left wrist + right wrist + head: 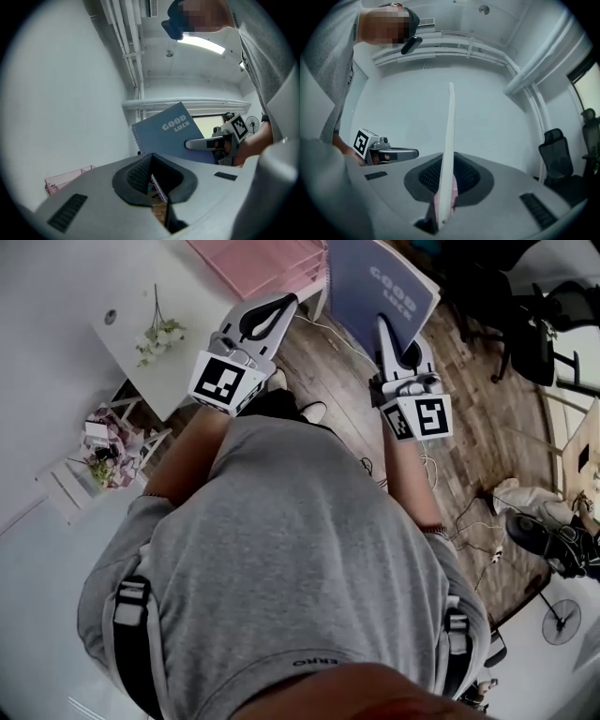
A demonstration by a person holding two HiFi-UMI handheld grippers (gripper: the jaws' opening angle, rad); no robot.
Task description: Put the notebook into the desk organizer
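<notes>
A white table (187, 306) is carrying a pink desk organizer (267, 263) and flower sprig (157, 334); cables (352, 338) are trailing across the floor (323, 376).

free: wood floor (337, 381) | obstacles: white table (178, 381) left; desk organizer (262, 263) ahead; chair (530, 334) right

The notebook (380, 282) has a matt blue-grey card cover and a thin wire spiral along one edge. The left gripper (287, 300) and the right gripper (383, 324) are smooth matt grey plastic, with dark, ribbed, rubbery pads (138, 176). At twelve o'clock the desk organizer (267, 261) looks like pink wire mesh. The floor (328, 371) is grained wood plank. The desk (141, 334) at ten o'clock is smooth white, and the shirt (281, 549) is soft grey cloth.
</notes>
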